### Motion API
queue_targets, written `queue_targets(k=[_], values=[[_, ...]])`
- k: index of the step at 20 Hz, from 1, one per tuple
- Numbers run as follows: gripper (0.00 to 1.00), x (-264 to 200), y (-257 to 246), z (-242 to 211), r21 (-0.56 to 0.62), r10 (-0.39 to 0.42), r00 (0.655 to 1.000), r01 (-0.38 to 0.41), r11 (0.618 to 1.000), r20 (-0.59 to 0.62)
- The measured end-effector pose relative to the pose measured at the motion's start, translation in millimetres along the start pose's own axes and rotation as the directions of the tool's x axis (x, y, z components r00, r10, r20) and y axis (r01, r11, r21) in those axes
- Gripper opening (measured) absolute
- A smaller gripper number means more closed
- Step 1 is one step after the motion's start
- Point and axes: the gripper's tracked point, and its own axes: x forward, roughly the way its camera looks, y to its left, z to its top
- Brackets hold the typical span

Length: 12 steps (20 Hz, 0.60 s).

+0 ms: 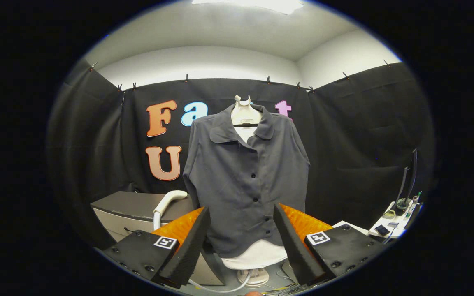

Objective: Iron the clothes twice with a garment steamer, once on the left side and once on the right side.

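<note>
Far ahead, on a white mannequin torso, hangs the grey shirt, buttoned, upright, front facing the camera, against the black booth wall. Left of it, a grey cabinet, and over its right end curves the white garment steamer handle, its hose trailing down and across the floor toward the torso's stand. Far right, a small table crowded with bits too small to name. Nearest, the gripper, fingers spread wide apart, nothing between them but the shirt's hem seen beyond.

Judged step: fetching the steamer, not yet in hand. Best done by swinging left and lower, lining both fingers either side of the handle's straight stretch below the bend, closing squarely so the head cannot twist. Worth minding the hose: enough slack needed to reach both sides of the shirt without tugging the stand.
</note>
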Motion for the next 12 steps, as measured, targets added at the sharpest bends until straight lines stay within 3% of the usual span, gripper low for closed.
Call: queue_targets(k=[7,12], values=[[0.98,13.2,39.9,17.2,-0.009,0.056,0.998,-0.056,0.998,0.013],[0.98,23.8,102.6,36.3,0.004,0.161,0.987,-0.161,0.987,-0.004]])
